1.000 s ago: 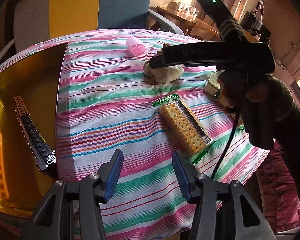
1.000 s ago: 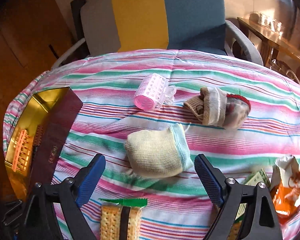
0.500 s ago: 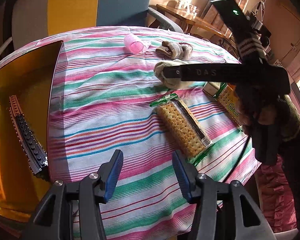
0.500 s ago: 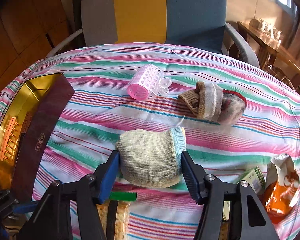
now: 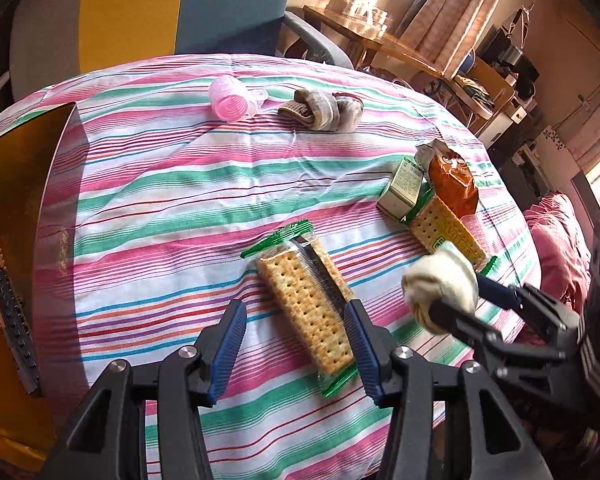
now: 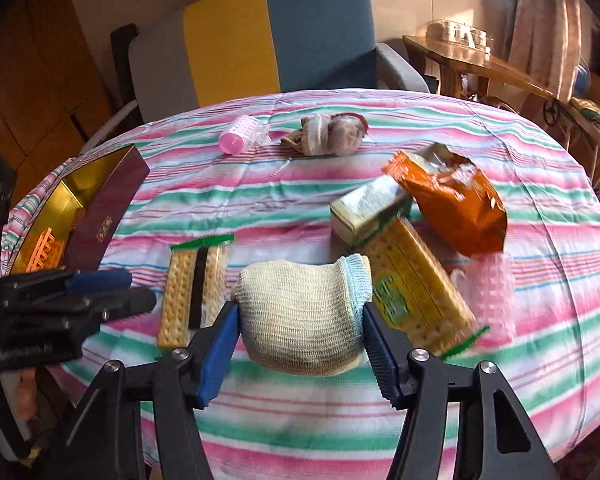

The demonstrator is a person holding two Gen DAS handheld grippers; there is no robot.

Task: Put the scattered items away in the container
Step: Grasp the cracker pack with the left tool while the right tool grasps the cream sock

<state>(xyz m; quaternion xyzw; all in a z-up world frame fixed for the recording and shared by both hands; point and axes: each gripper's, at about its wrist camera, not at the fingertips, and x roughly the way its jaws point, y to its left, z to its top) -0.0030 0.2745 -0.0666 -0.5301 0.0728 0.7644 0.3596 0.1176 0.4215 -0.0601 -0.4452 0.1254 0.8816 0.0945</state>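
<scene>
My right claw (image 6: 300, 334) is clamped on a cream sock (image 6: 302, 316), both blue pads pressed to its sides, holding it clear above the striped tabletop (image 6: 380, 428). My left claw (image 5: 296, 344) hangs spread wide with nothing between its pads, low over a clear-wrapped cracker pack (image 5: 306, 292) lying near the front edge. In the left wrist view the sock (image 5: 440, 284) shows at the right, pinched in the right claw (image 5: 456, 300). Behind the sock, a second cracker pack (image 6: 416, 292) touches a small green carton (image 6: 366, 210), with an orange snack bag (image 6: 460, 208) leaning over both. A pale pink roller (image 6: 490, 292) lies just right of that pack. Toward the far edge rest a pink hair roller (image 6: 240, 140) and a bundled brown sock (image 6: 332, 134), close together. The gold-lined box (image 6: 100, 216) sits at the tabletop's left edge, holding an orange comb-like piece (image 6: 46, 250) and a dark brick strip (image 5: 10, 320).
</scene>
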